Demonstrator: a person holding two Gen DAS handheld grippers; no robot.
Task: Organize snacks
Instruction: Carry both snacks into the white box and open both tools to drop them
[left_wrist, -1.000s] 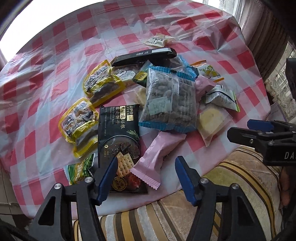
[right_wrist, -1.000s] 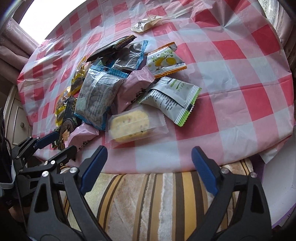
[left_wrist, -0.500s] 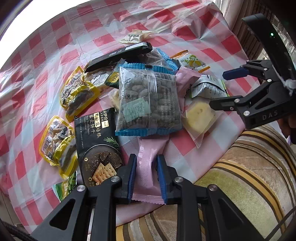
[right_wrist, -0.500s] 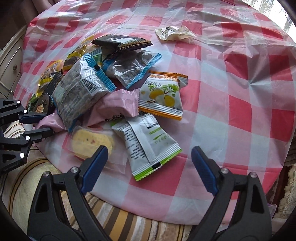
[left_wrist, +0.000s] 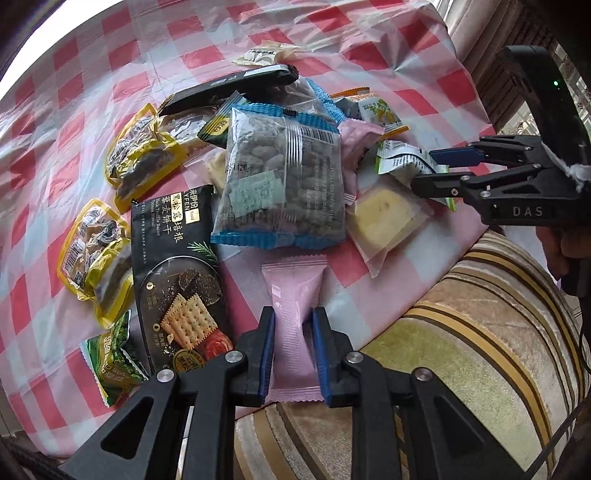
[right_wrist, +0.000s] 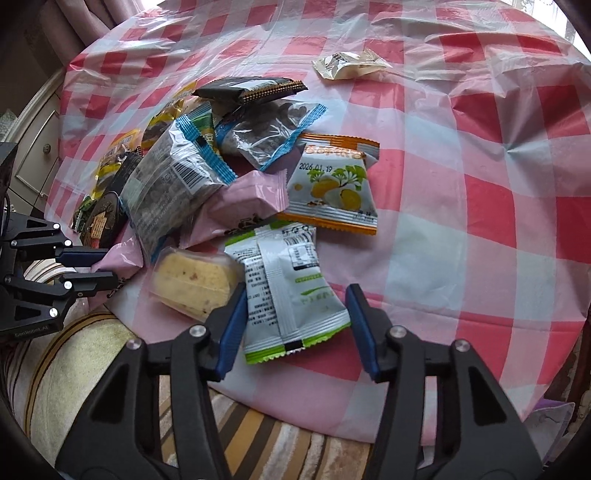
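On a bench (right_wrist: 480, 155) draped in red-and-white check, the left gripper (left_wrist: 293, 347) has its jaws clamped on the near end of a pink snack packet (left_wrist: 295, 295), whose long axis runs straight away from the jaws toward the pile. The right gripper (right_wrist: 295, 325) straddles a white-and-green sachet (right_wrist: 291, 291) at the bench's near edge, jaws closing, the right pad not yet touching. The sachet's length runs roughly along the fingers, slightly tilted, so the jaws meet its narrow width; the left hand's packet looks ready to lift first.
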